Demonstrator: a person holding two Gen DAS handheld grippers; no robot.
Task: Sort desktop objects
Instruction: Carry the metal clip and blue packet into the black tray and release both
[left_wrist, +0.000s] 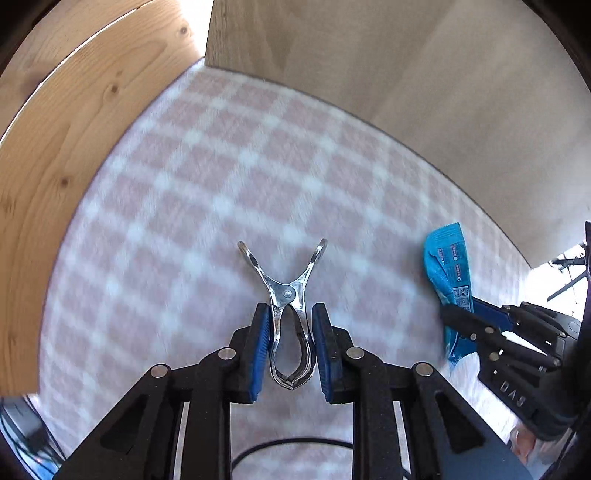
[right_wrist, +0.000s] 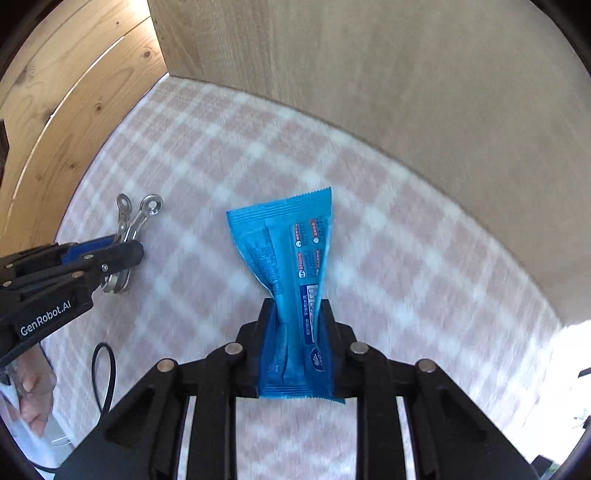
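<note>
Left wrist | one metal clip (left_wrist: 291, 314) | one blue packet (left_wrist: 448, 273)

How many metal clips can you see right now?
1. The metal clip sits between the left gripper pads, over the checked cloth. Others may lie outside both views.

Both claws (left_wrist: 291, 347) (right_wrist: 297, 347) clamped, pointing down

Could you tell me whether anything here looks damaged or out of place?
Only the blue snack packet: the right gripper pinches it into a crumpled waist. The metal clip in the left gripper looks intact.
</note>
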